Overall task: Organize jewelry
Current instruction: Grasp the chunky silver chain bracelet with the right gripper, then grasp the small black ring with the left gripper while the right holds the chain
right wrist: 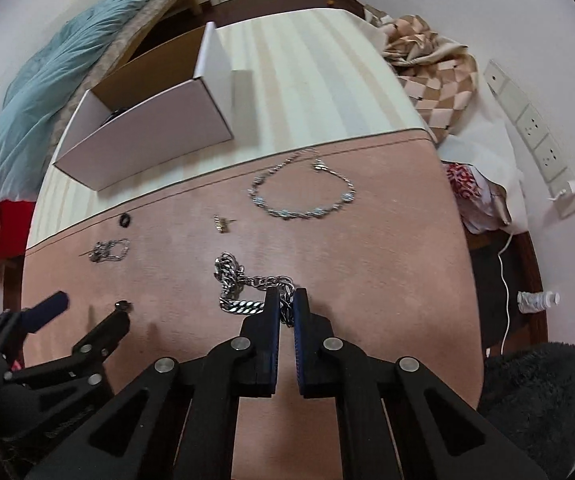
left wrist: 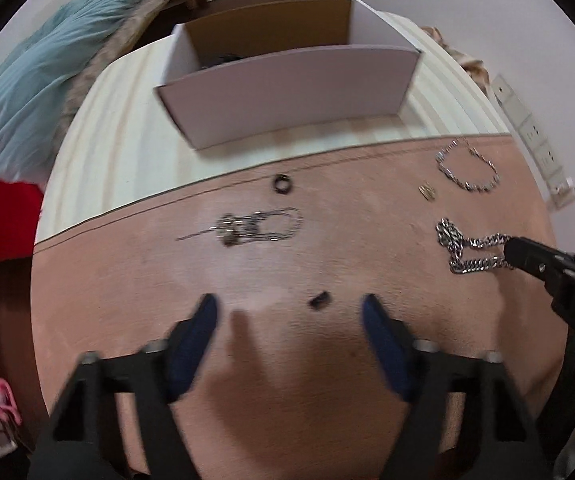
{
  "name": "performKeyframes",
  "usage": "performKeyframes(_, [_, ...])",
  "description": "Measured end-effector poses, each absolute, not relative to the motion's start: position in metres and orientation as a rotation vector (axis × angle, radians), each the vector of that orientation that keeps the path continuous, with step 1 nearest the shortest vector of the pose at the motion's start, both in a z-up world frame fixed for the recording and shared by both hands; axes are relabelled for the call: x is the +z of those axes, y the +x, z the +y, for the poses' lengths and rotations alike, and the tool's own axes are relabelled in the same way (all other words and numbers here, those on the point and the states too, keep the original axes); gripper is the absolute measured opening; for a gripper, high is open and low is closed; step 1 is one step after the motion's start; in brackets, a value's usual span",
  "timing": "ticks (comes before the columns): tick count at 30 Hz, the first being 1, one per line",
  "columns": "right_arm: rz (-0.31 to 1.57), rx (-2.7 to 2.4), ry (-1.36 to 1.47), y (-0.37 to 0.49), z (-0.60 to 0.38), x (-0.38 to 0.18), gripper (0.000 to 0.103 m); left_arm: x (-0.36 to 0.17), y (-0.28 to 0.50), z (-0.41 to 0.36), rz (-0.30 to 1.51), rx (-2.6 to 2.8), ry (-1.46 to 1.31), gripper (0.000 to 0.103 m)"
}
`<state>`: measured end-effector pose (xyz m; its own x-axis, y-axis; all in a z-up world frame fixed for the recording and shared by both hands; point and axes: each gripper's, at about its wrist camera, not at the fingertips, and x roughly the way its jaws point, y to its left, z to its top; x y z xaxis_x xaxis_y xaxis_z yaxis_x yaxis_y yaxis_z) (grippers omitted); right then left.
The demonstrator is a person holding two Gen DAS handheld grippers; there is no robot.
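Observation:
My right gripper (right wrist: 286, 300) is shut on a thick silver curb chain (right wrist: 233, 280) that lies on the pink mat (right wrist: 387, 260); the chain also shows in the left wrist view (left wrist: 459, 244), with the right gripper (left wrist: 513, 250) at its end. My left gripper (left wrist: 289, 308) is open just above the mat, with a small dark piece (left wrist: 319, 301) between its fingers. A thin chain bundle (left wrist: 255, 226), a dark ring (left wrist: 282, 184), a small gold piece (left wrist: 427, 192) and a silver bracelet (left wrist: 469, 170) lie on the mat. An open white box (left wrist: 287, 92) stands behind.
The mat lies on a striped cream table (right wrist: 307, 80). A bed with a blue cover (right wrist: 47, 92) is at the left. Checked cloth (right wrist: 431, 80) and wall sockets (right wrist: 535, 132) are at the right. A dark fluffy item (right wrist: 539, 396) is at the near right.

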<state>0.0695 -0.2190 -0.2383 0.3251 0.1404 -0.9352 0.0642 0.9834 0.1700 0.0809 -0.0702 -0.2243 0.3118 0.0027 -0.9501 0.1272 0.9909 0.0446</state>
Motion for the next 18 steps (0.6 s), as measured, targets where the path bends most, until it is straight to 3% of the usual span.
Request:
performKeyframes(1, [1.241,0.049,0.189,0.071,-0.219,-0.238,0.007,-0.226,0.081,-0.073,1.252,-0.089,0.125,0.044])
performKeyframes(3, [1.240,0.050,0.189,0.070,-0.220,-0.238,0.007,-0.227,0.082,-0.076,1.253,-0.098,0.133,0.019])
performKeyframes(6, [1.238,0.051,0.190,0.071,-0.220,-0.237,0.007,-0.225,0.080,-0.078,1.234,-0.108,0.136,0.006])
performKeyframes(18, [1.179,0.131,0.219,0.070,-0.207,-0.198,0.007,-0.198,0.074,-0.062,1.177,-0.137,0.089,0.002])
